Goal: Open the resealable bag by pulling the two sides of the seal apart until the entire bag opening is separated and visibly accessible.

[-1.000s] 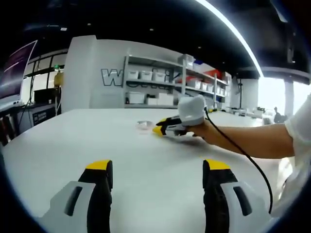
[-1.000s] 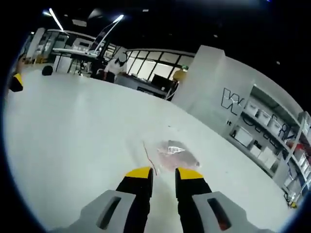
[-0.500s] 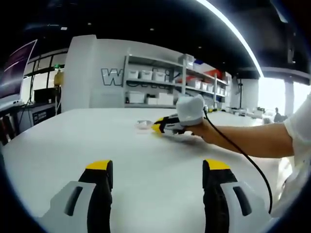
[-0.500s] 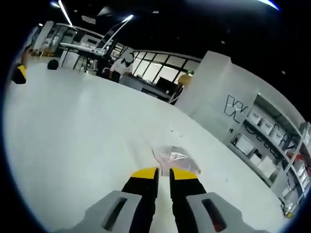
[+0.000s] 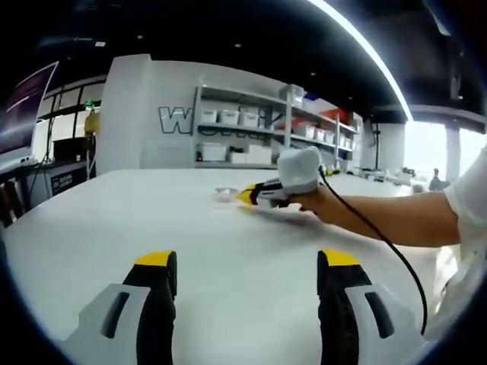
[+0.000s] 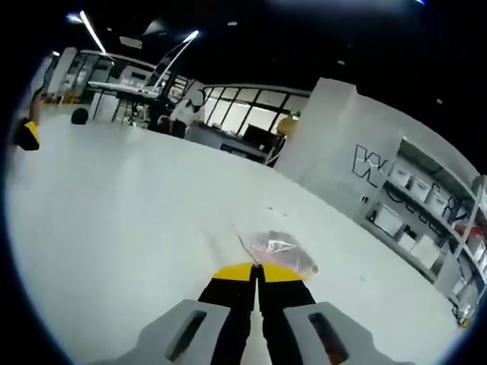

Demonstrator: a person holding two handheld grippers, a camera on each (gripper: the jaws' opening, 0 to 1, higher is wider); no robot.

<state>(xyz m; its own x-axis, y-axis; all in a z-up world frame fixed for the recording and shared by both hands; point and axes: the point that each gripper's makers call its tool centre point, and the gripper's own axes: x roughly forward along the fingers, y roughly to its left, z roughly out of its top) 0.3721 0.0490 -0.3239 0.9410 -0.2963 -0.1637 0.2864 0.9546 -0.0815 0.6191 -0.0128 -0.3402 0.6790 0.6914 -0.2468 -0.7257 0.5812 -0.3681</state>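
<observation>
Bare white bench point(image 5: 99, 228) lies ahead of the left claw point(image 5: 247, 268), open to the far edge. The right claw point(image 5: 247, 198) and the person's forearm point(image 5: 396, 220) reach in across the right side, with the small clear bag point(image 6: 275, 249) beside that claw's tips.

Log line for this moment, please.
right gripper: jaws shut at bag edge, grasp unclear | left gripper: open, idle | bag flat on table
</observation>
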